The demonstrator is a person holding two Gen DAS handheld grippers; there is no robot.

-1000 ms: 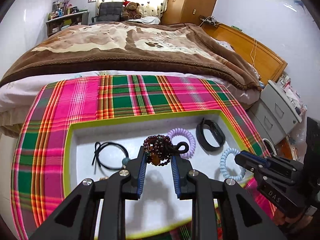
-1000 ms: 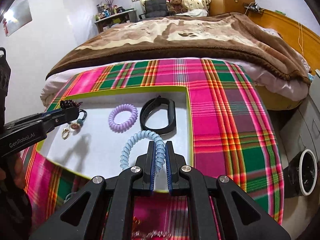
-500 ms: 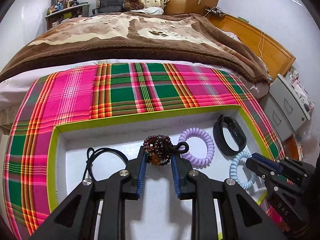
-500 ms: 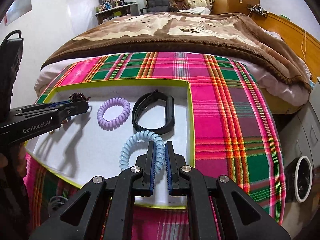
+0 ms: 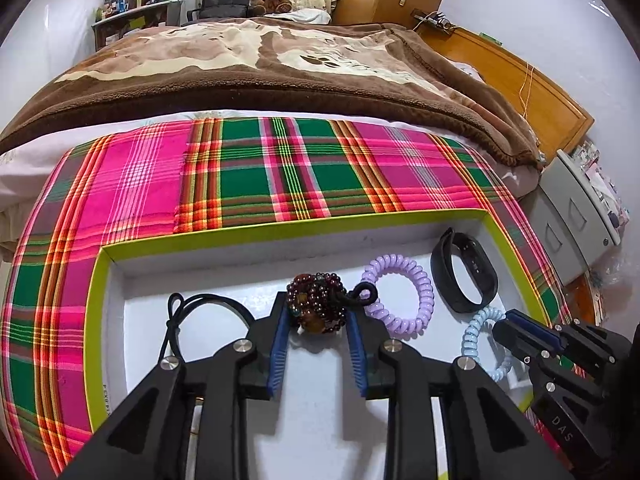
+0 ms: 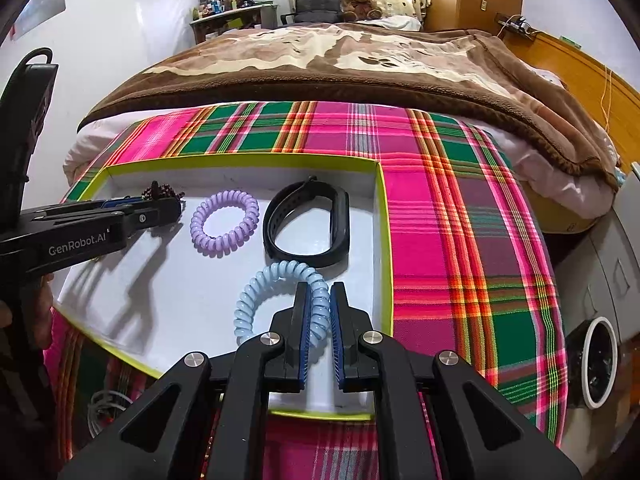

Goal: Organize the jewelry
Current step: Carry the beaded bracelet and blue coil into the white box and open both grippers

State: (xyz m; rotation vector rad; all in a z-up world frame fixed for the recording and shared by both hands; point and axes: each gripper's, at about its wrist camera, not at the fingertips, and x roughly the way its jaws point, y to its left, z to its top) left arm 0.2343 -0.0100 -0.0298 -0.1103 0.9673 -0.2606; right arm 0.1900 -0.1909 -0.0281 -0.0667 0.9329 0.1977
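Two tongs: left (image 5: 318, 326) widening around beaded bracelet (image 5: 317, 304); right (image 6: 320, 312) pinching ribbed blue coil (image 6: 276, 298).

"GenRobot.AI" stands on the left gripper (image 6: 160, 210); "DAS" stands on the right gripper (image 5: 506, 330).

plaid cloth (image 5: 280, 168) on bed, brown blanket (image 5: 248, 64), teddy bear (image 6: 360, 0), grey drawers (image 5: 576, 220)

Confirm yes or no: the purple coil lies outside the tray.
No, the purple coil lies on the white floor inside the tray, beside the black band.
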